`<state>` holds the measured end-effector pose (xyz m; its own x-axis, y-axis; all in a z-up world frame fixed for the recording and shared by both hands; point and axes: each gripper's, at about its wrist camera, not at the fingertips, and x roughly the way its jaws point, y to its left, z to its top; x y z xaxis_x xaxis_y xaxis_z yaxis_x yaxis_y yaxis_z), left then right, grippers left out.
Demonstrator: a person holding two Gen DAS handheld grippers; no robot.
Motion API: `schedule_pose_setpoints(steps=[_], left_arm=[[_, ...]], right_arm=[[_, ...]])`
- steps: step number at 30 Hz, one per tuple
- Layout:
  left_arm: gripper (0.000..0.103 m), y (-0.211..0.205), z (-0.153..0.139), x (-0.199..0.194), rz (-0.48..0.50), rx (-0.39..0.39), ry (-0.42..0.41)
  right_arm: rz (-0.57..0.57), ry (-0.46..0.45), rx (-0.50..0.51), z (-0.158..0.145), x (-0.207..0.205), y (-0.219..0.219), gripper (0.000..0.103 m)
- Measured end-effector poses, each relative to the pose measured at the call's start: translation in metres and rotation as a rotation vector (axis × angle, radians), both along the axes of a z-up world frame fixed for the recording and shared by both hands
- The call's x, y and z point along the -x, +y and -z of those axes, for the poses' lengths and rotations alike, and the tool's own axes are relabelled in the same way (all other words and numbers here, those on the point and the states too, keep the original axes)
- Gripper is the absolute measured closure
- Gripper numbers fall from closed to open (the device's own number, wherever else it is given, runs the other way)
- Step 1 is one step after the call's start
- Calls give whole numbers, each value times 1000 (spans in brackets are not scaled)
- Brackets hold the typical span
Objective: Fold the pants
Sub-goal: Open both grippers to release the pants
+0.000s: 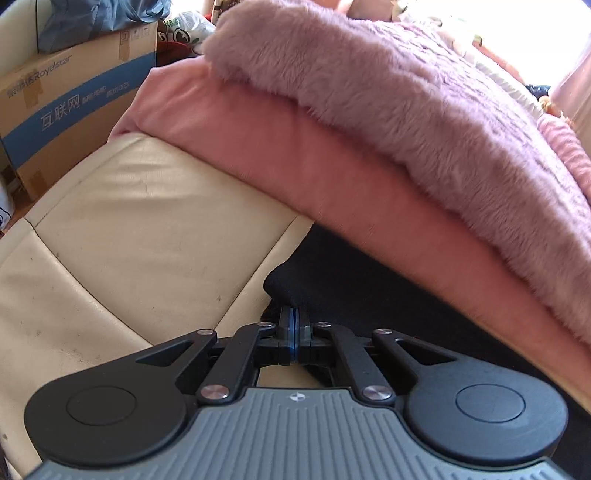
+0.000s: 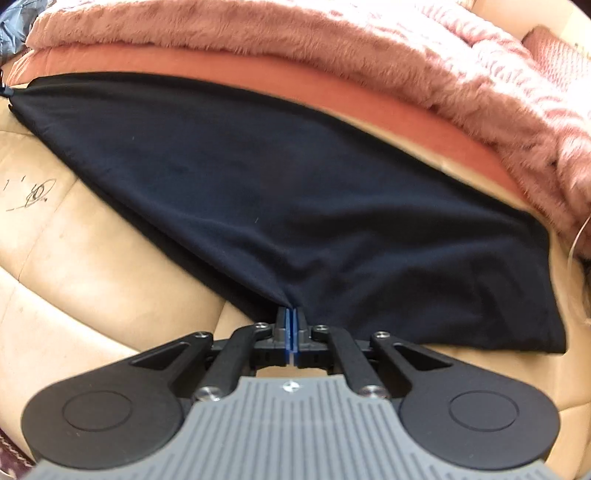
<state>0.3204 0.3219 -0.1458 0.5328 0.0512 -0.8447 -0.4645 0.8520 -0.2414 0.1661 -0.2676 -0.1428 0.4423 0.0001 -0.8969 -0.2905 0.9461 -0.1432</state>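
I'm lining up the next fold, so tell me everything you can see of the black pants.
The black pants are soft, matte knit fabric spread nearly flat on the cream leather sofa. Their far edge lies against a pink cushion. The right gripper is shut on the near edge, with creases fanning out from it. The left gripper pinches a corner.

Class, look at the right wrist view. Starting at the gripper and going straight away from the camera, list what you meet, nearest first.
right gripper, shut on the fabric edge → black pants spread on the sofa → salmon-pink cushion → fluffy pink blanket.
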Motion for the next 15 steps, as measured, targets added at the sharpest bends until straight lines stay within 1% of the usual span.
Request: schedule_pose_setpoints(steps=[2, 3, 4, 5, 6, 7, 8, 9, 10, 11, 13, 15], left_arm=[[101, 0, 5, -2, 16, 3, -4], [99, 0, 8, -5, 20, -16, 25], [92, -2, 8, -6, 22, -60, 43], [88, -4, 4, -6, 24, -108, 40], [88, -4, 0, -3, 22, -138, 29], [85, -1, -4, -1, 18, -148, 22], [81, 3, -7, 1, 8, -144, 14], [78, 8, -9, 4, -10, -132, 4], [70, 13, -10, 8, -32, -104, -7], [62, 18, -9, 12, -52, -59, -16], [56, 25, -4, 21, -93, 52, -41], [54, 27, 4, 29, -135, 163, -69]], right_arm=[[-6, 2, -1, 2, 1, 0, 103], [-10, 5, -1, 4, 1, 1, 103], [-13, 16, -1, 5, 0, 0, 103], [-17, 19, 2, 4, 0, 1, 101], [-20, 20, 2, 3, 0, 1, 95], [-20, 23, 0, 0, 1, 1, 91], [-12, 17, -12, -4, 2, -1, 85], [-1, 8, -34, -7, 1, -3, 83], [18, -6, -67, -13, 1, -4, 83], [42, -25, -99, -18, -1, -7, 82], [94, -76, -128, -25, -10, -9, 82], [137, -107, -112, -23, -21, -9, 82]])
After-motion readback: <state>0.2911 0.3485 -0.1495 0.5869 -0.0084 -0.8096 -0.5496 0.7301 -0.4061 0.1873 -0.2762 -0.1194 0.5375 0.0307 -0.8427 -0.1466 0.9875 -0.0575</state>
